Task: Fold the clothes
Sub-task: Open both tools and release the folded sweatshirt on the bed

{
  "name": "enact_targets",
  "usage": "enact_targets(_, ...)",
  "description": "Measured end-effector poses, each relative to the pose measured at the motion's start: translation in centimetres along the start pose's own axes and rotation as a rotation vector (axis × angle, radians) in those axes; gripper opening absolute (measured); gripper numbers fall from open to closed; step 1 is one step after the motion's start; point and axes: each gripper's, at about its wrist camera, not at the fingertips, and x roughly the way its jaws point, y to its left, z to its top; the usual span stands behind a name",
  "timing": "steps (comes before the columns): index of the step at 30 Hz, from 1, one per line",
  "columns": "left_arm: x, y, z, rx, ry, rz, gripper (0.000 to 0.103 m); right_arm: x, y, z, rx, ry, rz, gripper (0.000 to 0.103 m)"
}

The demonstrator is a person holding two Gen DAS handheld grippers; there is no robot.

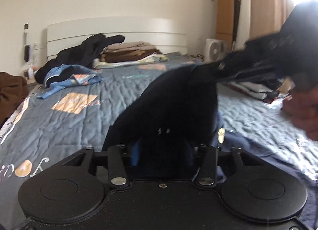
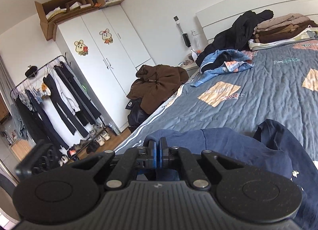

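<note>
Left wrist view: your left hand-held gripper (image 1: 162,146) has a dark navy garment (image 1: 174,100) draped right over its fingers, so I honestly can't tell if it's clenched on the cloth or just sitting under it. The fabric rises in a peak toward the right hand-held gripper (image 1: 228,67), which is blurry here and reaches in from the right with your hand (image 1: 306,108) behind it. The garment hangs low over the near end of the bed (image 1: 59,122), with its lower edge bunched on the quilt. A stack of folded clothes (image 1: 129,53) sits up by the headboard, and a loose blue patterned piece (image 1: 67,77) lies on the left side.

Right wrist view: the blue pads (image 2: 153,153) are pressed together, and navy cloth lies right at them, so it looks clamped on a thin fold, though the pinch itself is hidden. The rest slumps over the bed edge.

This thing looks soft, light and floppy, so it'll sag wherever you don't hold it. I'd grab at a seam or hem, corners apart, to keep it flat.
</note>
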Motion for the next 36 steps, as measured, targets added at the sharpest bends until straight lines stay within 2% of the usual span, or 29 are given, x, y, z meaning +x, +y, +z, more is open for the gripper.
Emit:
enact_targets(4, 1.5, -0.5, -1.0, 0.027, 0.024, 0.057, 0.033, 0.5, 0.5, -0.1, -0.005, 0.012, 0.002, 0.003)
enact_targets(9, 2.5, -2.5, -2.1, 0.150, 0.037, 0.173, 0.034, 0.9, 0.5, -0.4, 0.004, 0.024, 0.005, 0.003)
enact_targets(12, 3.0, -2.8, -2.5, 0.199, 0.058, 0.192, 0.015, 1.0, 0.5, -0.6, 0.001, 0.031, -0.001, 0.003)
enact_targets(15, 1.7, -1.3, -1.7, 0.159, 0.053, 0.149, 0.009, 0.9, 0.0, -0.6, 0.006, 0.029, -0.013, 0.003)
enact_targets(17, 0.2, 0.4, -1.0, 0.092, 0.028, 0.123, 0.007, 0.7, -0.5, -0.4, 0.013, 0.020, -0.017, 0.003)
enact_targets(19, -1.6, 2.9, -0.4, -0.026, -0.018, 0.062, 0.006, 0.7, -1.0, 0.0, 0.022, 0.022, -0.018, 0.003)
enact_targets(25, -6.7, 11.3, -0.2, -0.452, -0.239, -0.060, 0.006, 1.5, -1.5, 0.4, 0.015, 0.061, -0.001, 0.007)
enact_targets(28, -7.6, 13.6, -0.8, -0.575, -0.290, -0.017, 0.006, 2.6, -1.5, 0.2, 0.006, 0.090, 0.008, 0.014)
enact_targets(30, -7.9, 15.3, -1.4, -0.650, -0.294, 0.028, 0.006, 3.3, -1.4, 0.0, -0.002, 0.105, 0.009, 0.032)
enact_targets(31, -8.0, 15.9, -1.5, -0.666, -0.292, 0.061, 0.006, 3.7, -1.4, 0.0, -0.004, 0.111, 0.011, 0.036)
enact_targets(34, -8.0, 17.4, -1.8, -0.642, -0.197, 0.260, 0.006, 4.5, -1.2, -0.2, -0.018, 0.127, 0.004, 0.041)
enact_targets(36, -8.8, 18.0, -1.8, -0.649, -0.192, 0.269, 0.006, 4.7, -1.0, -0.3, -0.035, 0.130, -0.015, 0.042)
